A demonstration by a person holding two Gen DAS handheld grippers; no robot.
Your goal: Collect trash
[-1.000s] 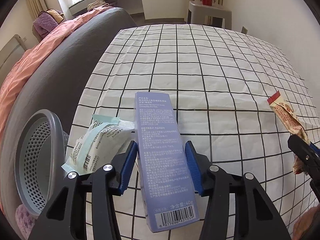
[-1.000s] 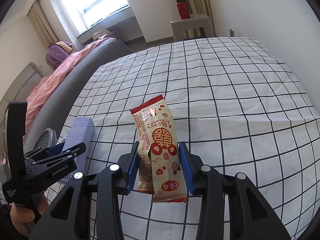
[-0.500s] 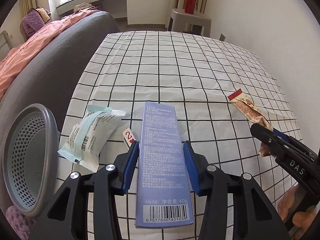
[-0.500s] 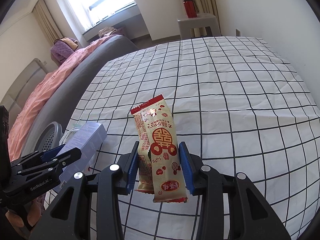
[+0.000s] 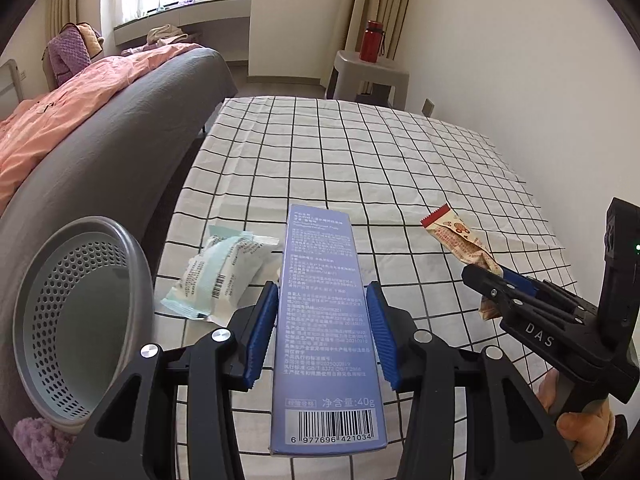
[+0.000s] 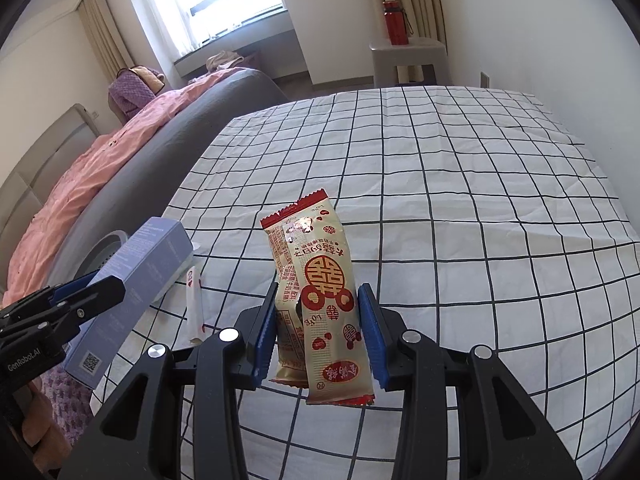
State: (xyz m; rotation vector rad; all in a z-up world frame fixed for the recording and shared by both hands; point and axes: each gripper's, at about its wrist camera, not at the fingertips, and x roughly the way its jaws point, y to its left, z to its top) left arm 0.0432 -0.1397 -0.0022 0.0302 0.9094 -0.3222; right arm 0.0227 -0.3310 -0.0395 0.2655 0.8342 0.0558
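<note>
I had the left gripper (image 5: 322, 330) closed on the box (image 5: 326, 336), a long lavender carton held across its narrow width about midway along, lifted clear of the bed (image 5: 360, 168). It looked light and stiff, but a hollow carton of that kind would probably crush if squeezed harder, and its smooth faces could slide between the fingers (image 5: 262, 330), so the mid-length hold seemed the sensible one.

The right gripper (image 6: 318, 334) was clamped on the wrapper (image 6: 320, 300), a red and cream snack sachet standing up between the blue pads, also off the bed. It looked almost weightless, limp and slick; I judged it would flop and might slip out unless held near its middle, as it was. A second layer showed behind it, and I could not tell whether that was a fold or another sachet.

The bin (image 5: 78, 320), a grey perforated basket, sat to the left at the bed's edge, its bottom cut off by the frame. The pack (image 5: 220, 276), a soft white and teal pouch, lay on the bed just beside the box, partly hidden behind it. A small white sachet (image 6: 195, 308) with red marks lay nearby; its print was too small to read.
</note>
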